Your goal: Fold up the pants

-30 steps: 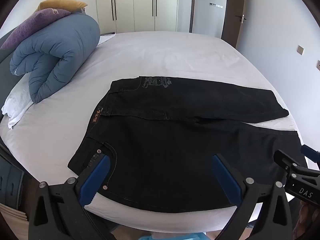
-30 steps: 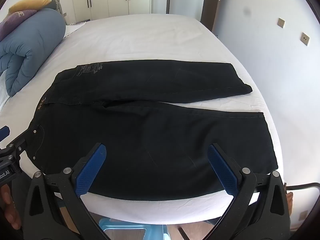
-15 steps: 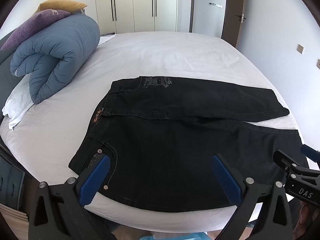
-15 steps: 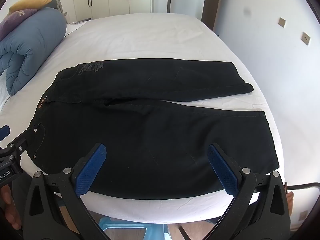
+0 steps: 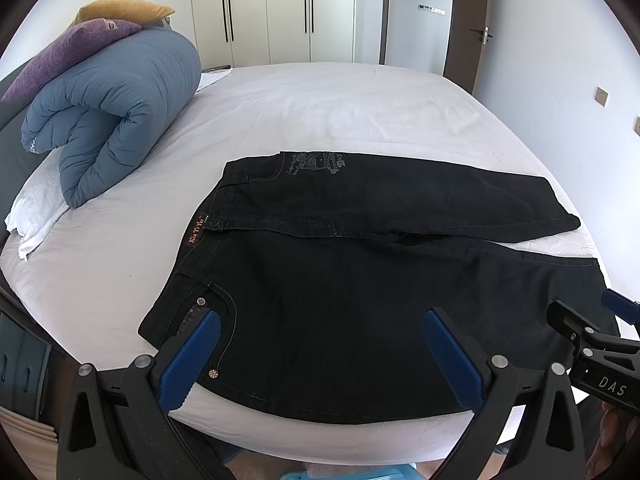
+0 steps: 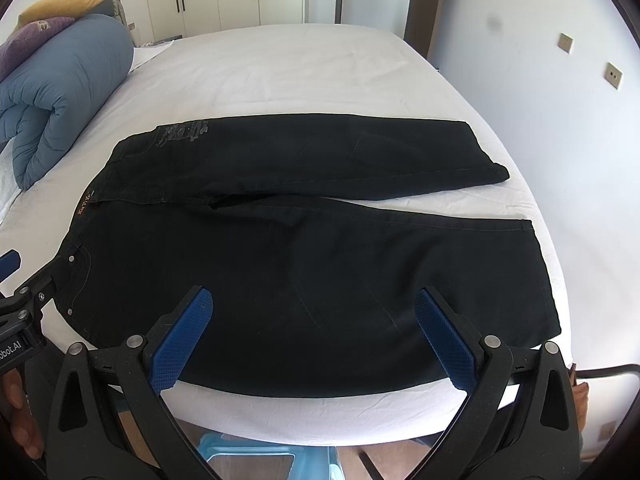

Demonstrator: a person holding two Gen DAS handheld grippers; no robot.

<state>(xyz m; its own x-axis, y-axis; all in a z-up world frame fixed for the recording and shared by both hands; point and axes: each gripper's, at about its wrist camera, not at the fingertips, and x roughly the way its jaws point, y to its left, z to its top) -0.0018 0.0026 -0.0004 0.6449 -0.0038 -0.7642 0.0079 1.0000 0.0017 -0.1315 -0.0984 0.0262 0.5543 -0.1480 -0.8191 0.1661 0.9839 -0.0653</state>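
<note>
Black pants [image 5: 360, 280] [image 6: 304, 264] lie flat on a white bed [image 5: 320, 120] [image 6: 280, 72], waistband to the left, both legs spread toward the right. A grey print marks the far hip. My left gripper [image 5: 320, 320] hovers open over the near edge by the waist pocket, with nothing between its blue pads. Over the near leg my right gripper [image 6: 314, 300] also stands open and empty. Each gripper shows at the edge of the other's view: the right one [image 5: 588, 332] and the left one [image 6: 24, 292].
A rolled blue duvet [image 5: 112, 112] with purple and yellow pillows on it sits at the left of the bed. White wardrobes [image 5: 272, 12] and a door stand behind. A wall runs along the right. A blue stool [image 6: 248, 460] shows below the bed edge.
Both views have shifted slightly; the pants sit a little lower and closer in the frames. The pants themselves have not moved and both grippers stay open.
</note>
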